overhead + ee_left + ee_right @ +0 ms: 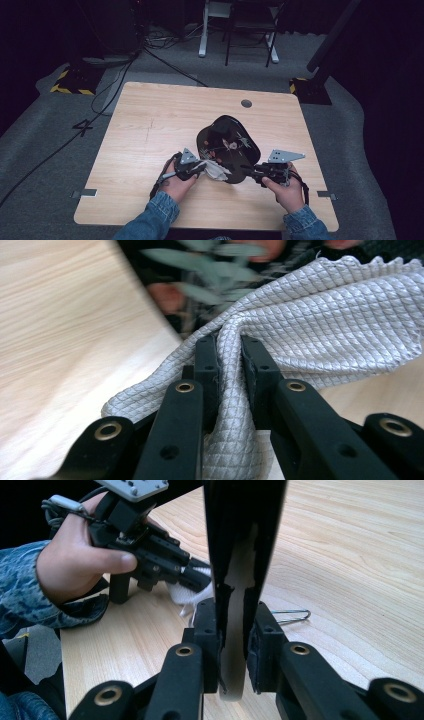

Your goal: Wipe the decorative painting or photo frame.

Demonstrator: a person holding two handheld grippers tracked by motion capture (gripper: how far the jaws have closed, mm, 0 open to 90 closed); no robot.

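Holding both tools low over the near half of the pale wooden table (150, 125), I am working with my denim-sleeved forearms coming in from the near edge. My left gripper (202, 167) is clamping its two black jaws tight on a fold of the light grey, diamond-textured cloth (310, 325), which is bunching up between the pads and spreading out beyond them in the left gripper view. The cloth is lying against the near left edge of the glossy black lacquered tray with a painted flower and leaf pattern (227, 145), partly on the table and partly on the tray's dark face. My right gripper (232, 630) is pinching the tray's thin rim, its jaws nearly closed with the black edge standing upright between the pads in the right gripper view; the rim's coating is looking chipped there, with paler material showing. The tray is tilting, its near right edge lifted in that grip, and it is sitting around the middle of the table between my two hands. Just beyond the right jaws a thin bent metal wire (290, 616) is lying on the wood. Farther off, a small round grey grommet (246, 103) is sitting in the tabletop near its far edge.
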